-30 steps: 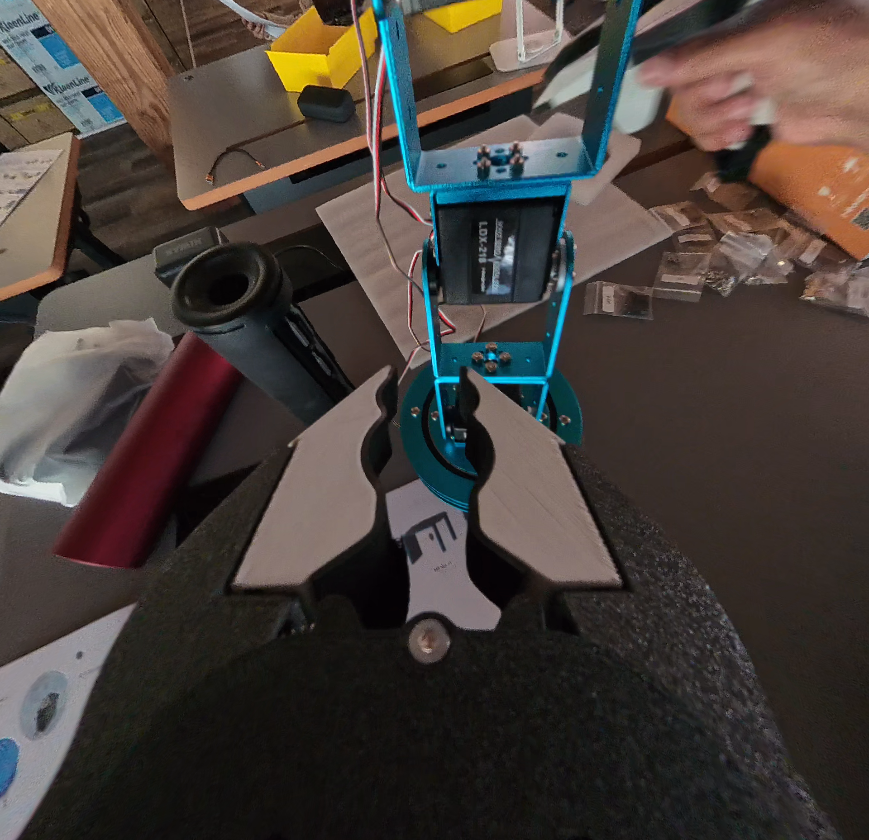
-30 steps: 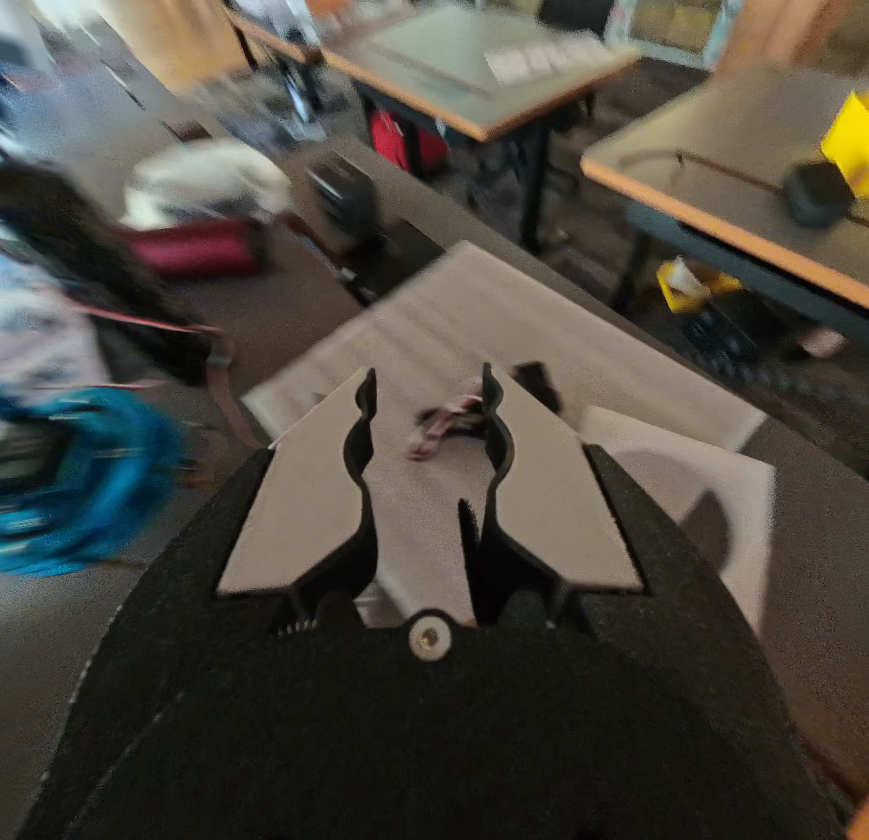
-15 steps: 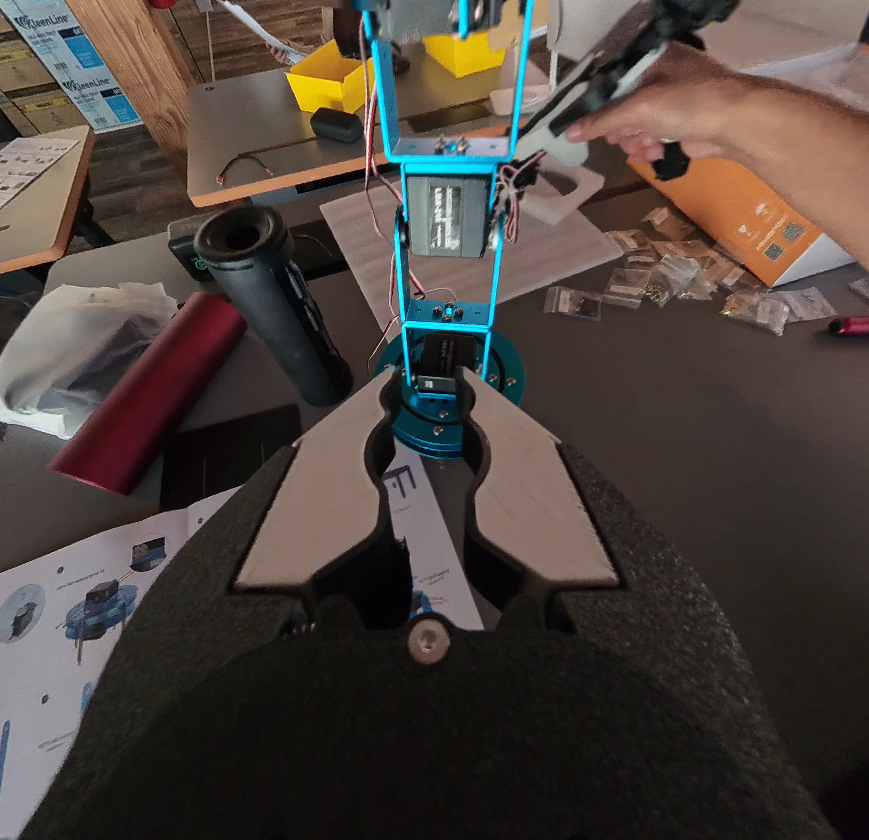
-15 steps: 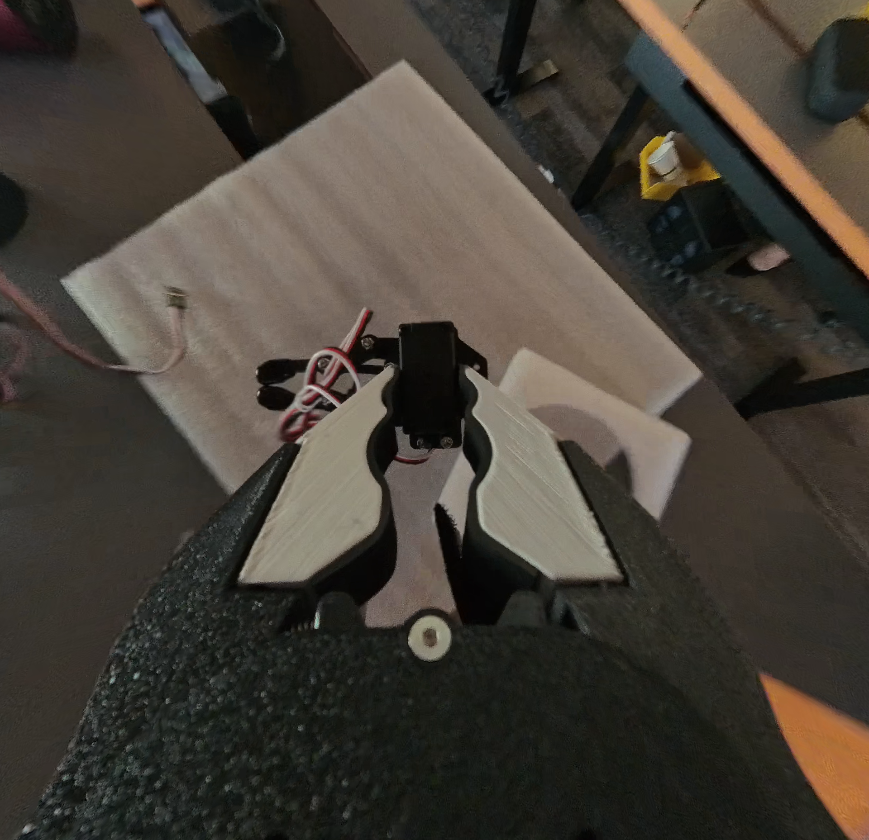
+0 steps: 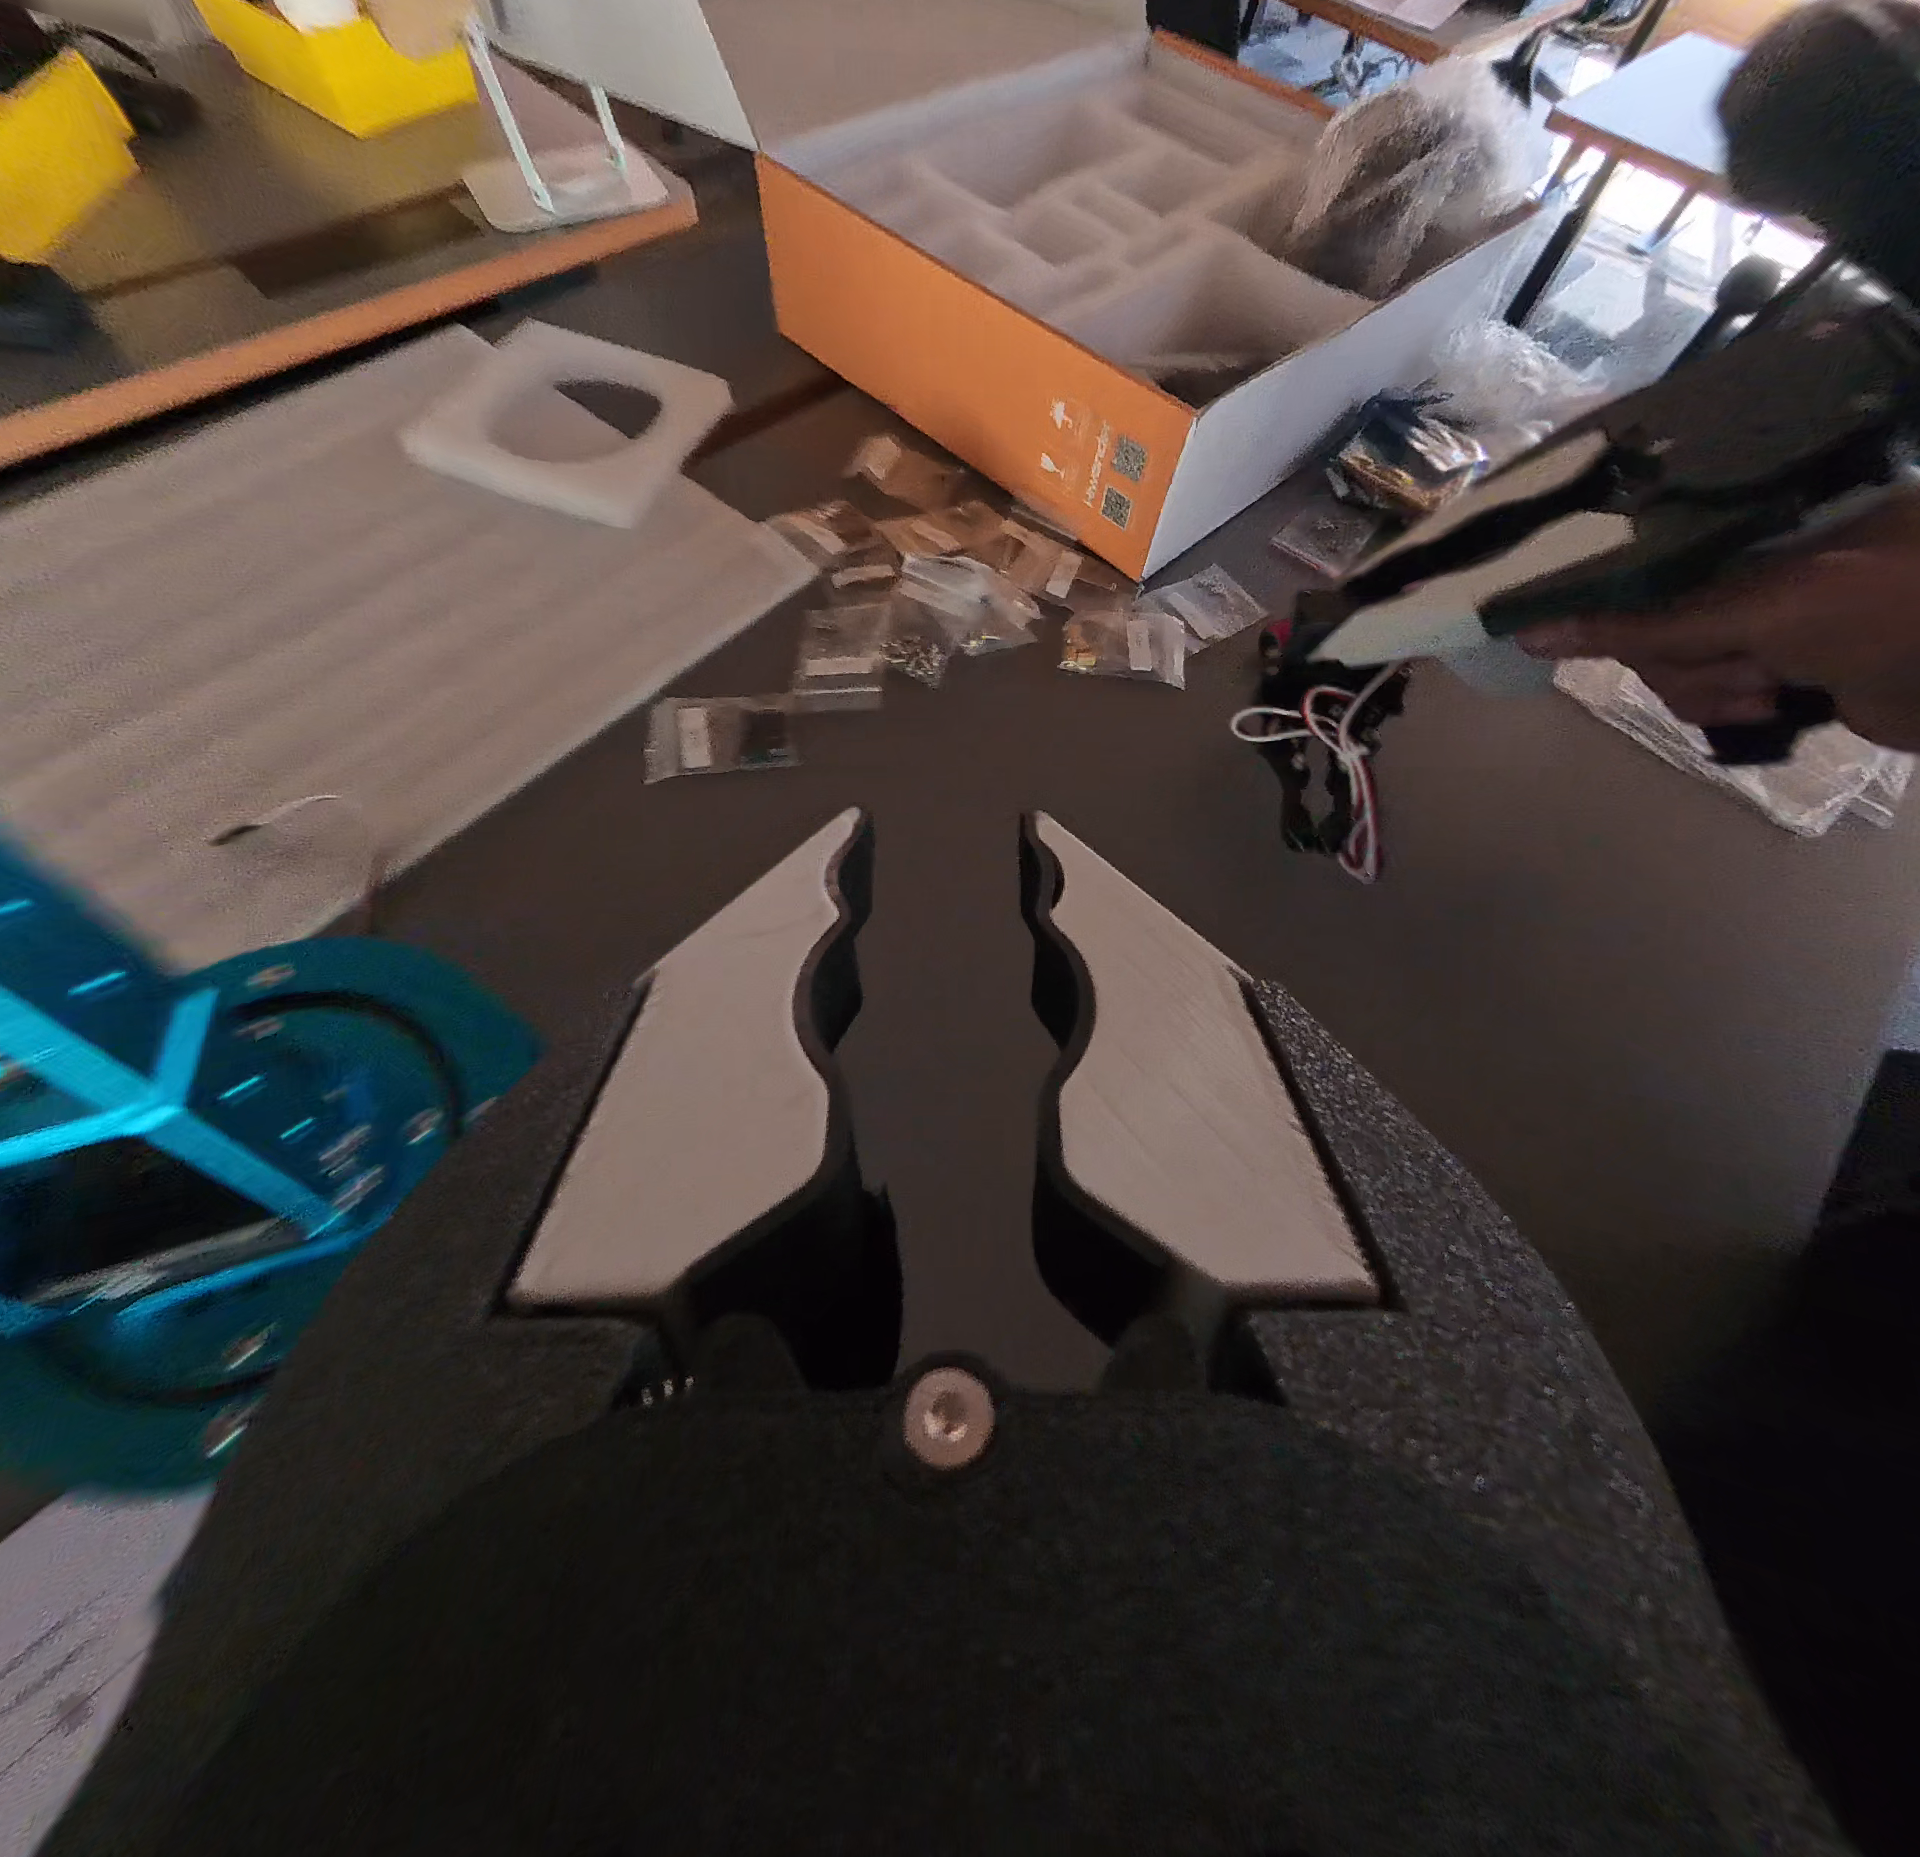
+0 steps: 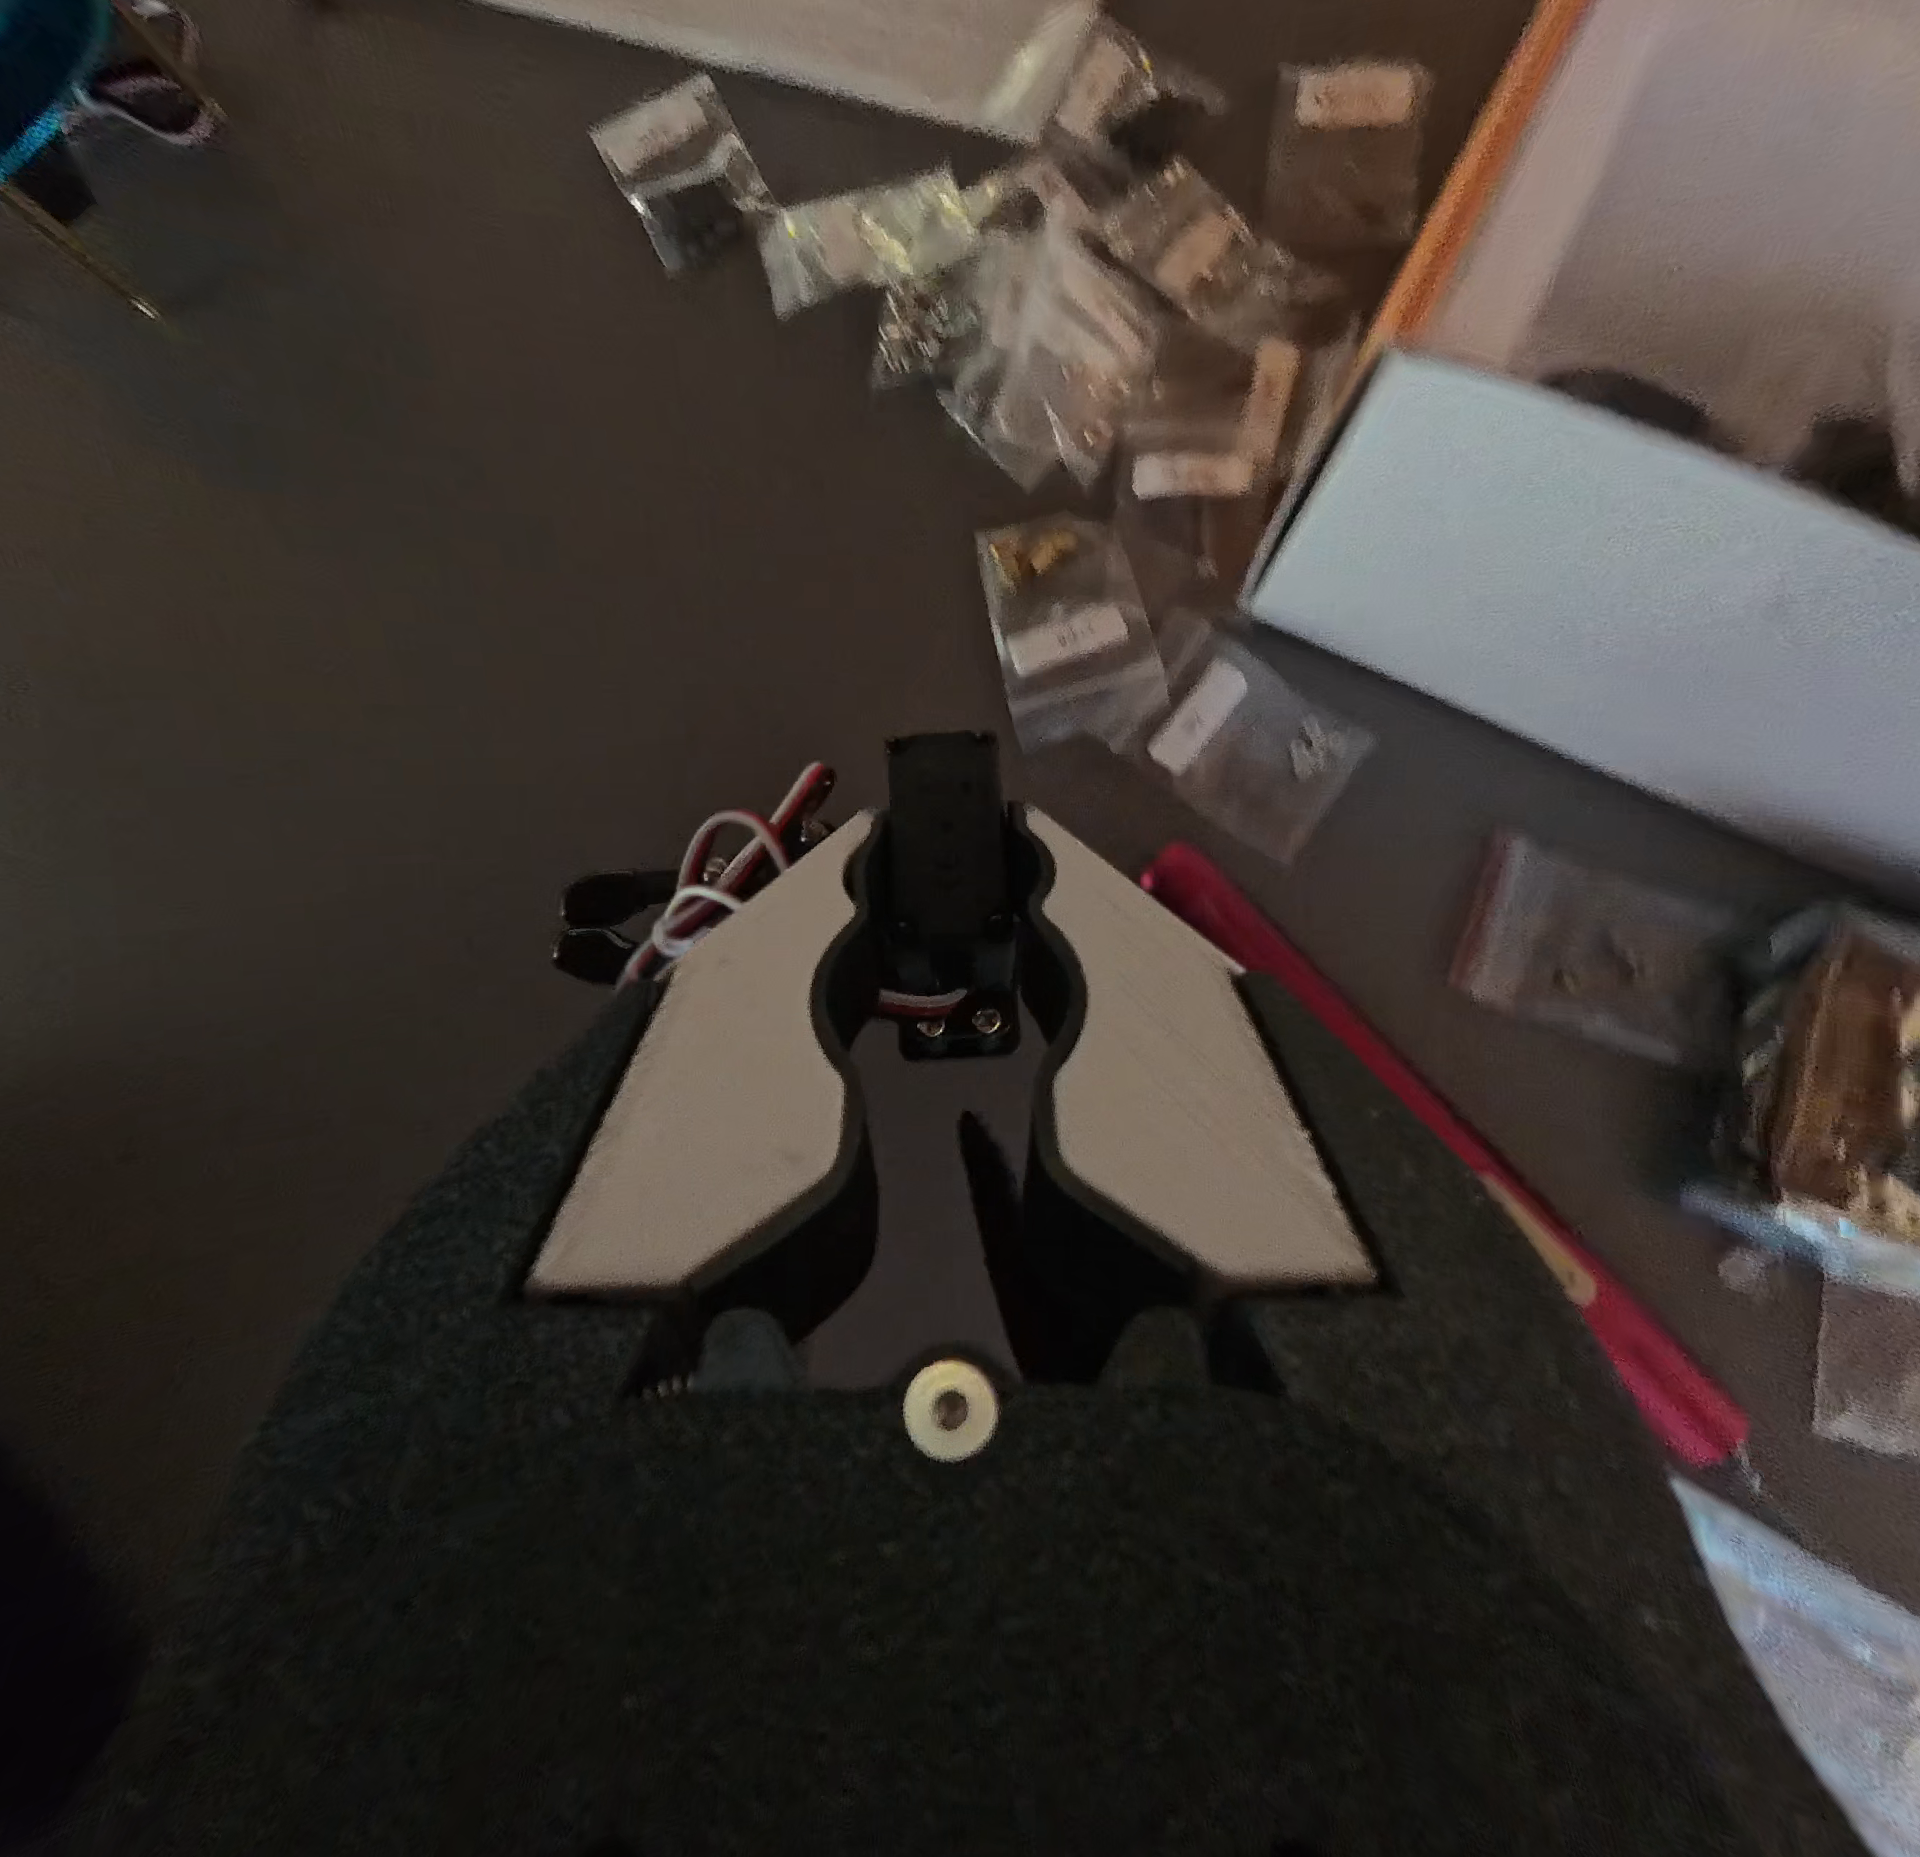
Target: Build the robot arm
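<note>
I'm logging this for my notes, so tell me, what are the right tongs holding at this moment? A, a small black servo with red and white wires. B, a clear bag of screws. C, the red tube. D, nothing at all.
A: in the right wrist view the right tongs are closed on a small black servo, its red and white wires trailing off to the left, above the dark table.
</note>
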Available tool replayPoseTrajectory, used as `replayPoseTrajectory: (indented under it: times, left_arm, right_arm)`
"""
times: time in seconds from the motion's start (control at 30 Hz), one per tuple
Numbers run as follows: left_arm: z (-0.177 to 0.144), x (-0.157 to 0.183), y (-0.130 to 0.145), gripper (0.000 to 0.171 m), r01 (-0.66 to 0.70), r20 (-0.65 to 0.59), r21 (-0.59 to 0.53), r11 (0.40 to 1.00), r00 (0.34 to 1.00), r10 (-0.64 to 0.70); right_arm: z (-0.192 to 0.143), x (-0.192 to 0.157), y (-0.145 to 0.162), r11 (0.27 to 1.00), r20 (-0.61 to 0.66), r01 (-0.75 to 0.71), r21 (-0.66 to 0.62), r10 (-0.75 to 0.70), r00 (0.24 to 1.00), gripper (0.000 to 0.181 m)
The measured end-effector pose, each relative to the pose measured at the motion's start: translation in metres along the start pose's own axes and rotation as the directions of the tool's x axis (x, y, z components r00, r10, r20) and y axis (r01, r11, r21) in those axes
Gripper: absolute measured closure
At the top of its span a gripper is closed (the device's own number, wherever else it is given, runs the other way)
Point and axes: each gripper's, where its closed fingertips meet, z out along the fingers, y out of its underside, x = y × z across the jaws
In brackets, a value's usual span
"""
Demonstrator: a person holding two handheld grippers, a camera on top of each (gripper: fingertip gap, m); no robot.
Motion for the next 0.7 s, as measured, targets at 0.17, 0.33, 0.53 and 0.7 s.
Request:
replayPoseTrajectory:
  times: [0.17,0.33,0.53,0.7]
  left_arm:
    - [0.112,-0.007,0.002,0.128,0.126,0.008,-0.126,0.984,0.992,-0.126]
    - [0.186,-0.146,-0.045,0.106,0.303,0.376,-0.072,0.950,0.891,-0.256]
    - [0.182,-0.328,0.007,0.069,0.632,0.749,-0.124,0.765,0.565,-0.345]
    - [0.168,-0.356,0.058,0.060,0.755,0.804,-0.107,0.647,0.448,-0.390]
  right_arm:
    - [-0.001,0.013,0.026,0.999,-0.014,-0.046,0.011,0.046,0.999,0.161]
    - [-0.002,0.018,0.027,0.998,-0.064,0.057,0.001,-0.057,0.996,0.161]
    - [0.001,0.016,0.027,0.997,-0.058,0.070,0.027,-0.068,0.996,0.157]
    - [-0.012,0.006,0.009,0.993,0.056,0.045,0.108,-0.051,0.997,0.124]
